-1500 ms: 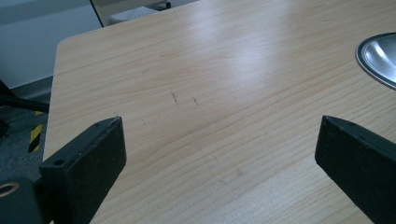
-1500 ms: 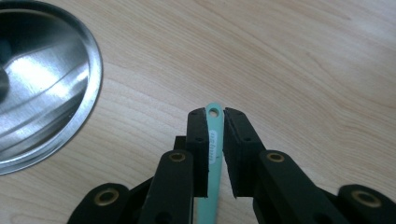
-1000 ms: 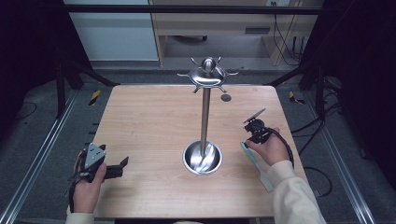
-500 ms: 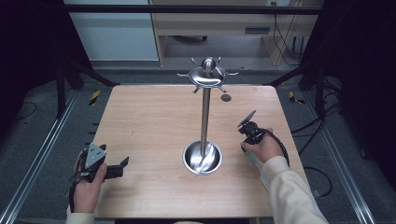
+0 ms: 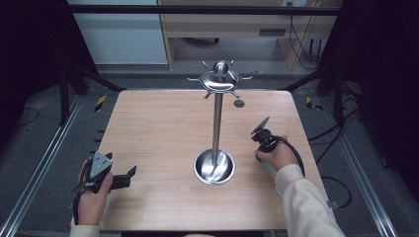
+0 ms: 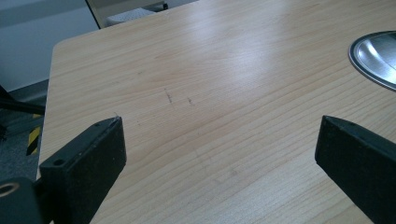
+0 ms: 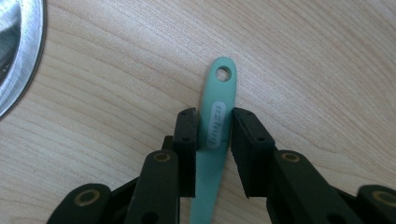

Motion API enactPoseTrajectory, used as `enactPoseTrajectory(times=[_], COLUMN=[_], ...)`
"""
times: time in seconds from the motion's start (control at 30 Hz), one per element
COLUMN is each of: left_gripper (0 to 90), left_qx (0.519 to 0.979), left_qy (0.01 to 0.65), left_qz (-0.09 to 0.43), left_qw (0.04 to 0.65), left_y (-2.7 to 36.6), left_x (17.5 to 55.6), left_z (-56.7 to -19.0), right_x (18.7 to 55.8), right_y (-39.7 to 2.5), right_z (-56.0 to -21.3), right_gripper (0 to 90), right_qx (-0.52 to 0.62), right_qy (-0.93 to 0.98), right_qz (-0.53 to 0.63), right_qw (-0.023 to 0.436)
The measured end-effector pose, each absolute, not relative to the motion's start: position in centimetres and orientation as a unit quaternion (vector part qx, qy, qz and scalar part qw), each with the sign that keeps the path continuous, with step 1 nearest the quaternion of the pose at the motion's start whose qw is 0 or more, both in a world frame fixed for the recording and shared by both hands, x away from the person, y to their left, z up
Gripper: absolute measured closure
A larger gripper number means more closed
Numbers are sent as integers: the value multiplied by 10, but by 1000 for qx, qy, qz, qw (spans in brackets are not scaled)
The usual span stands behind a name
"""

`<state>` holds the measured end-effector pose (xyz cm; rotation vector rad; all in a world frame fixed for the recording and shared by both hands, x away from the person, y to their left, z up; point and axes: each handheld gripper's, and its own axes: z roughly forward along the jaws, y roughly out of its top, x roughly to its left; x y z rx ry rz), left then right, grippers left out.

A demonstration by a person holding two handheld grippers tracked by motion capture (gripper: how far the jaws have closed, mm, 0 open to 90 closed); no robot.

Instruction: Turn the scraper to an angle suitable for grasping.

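My right gripper [image 7: 215, 116] is shut on the handle of a mint-green utensil [image 7: 216, 121] that lies low over the wooden table [image 7: 303, 56]; the handle's end has a hole in it. From above, that gripper [image 5: 264, 142] is to the right of a metal stand [image 5: 216, 118], and a bit of the green utensil [image 5: 267, 169] shows under the hand. The stand has a hooked top and a round bowl-like base [image 5: 214, 166]. My left gripper [image 5: 126, 177] rests at the front left, its jaws [image 6: 219, 130] wide open over bare wood.
A small dark disc [image 5: 239, 103] lies on the table behind the stand. The stand's base rim shows in the left gripper view [image 6: 378, 58] and in the right gripper view [image 7: 18, 51]. Black frame legs and cables surround the table on the floor.
My right hand and gripper have shifted slightly left and away, toward the stand, covering more of the green utensil. The left gripper has not moved.
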<state>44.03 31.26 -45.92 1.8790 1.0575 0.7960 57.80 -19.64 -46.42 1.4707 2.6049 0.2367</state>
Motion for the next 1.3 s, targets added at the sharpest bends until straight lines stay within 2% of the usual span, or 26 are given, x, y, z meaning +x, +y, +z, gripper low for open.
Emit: enactPoseTrajectory(times=[0.57,0.77,1.3], left_gripper=[18,17,18], left_qx=[747,748,745], left_qy=[421,421,423], left_qz=[315,313,311], left_qw=[407,407,412], left_y=[313,312,313], left_x=[441,441,441], left_z=[-460,-460,-461], right_x=[578,571,550], right_y=[-200,-208,-224], right_z=[-461,-444,-369], right_gripper=[741,743,745], right_qx=[493,496,485], right_qy=[863,858,836], right_qz=[87,114,220], right_qw=[66,70,130])
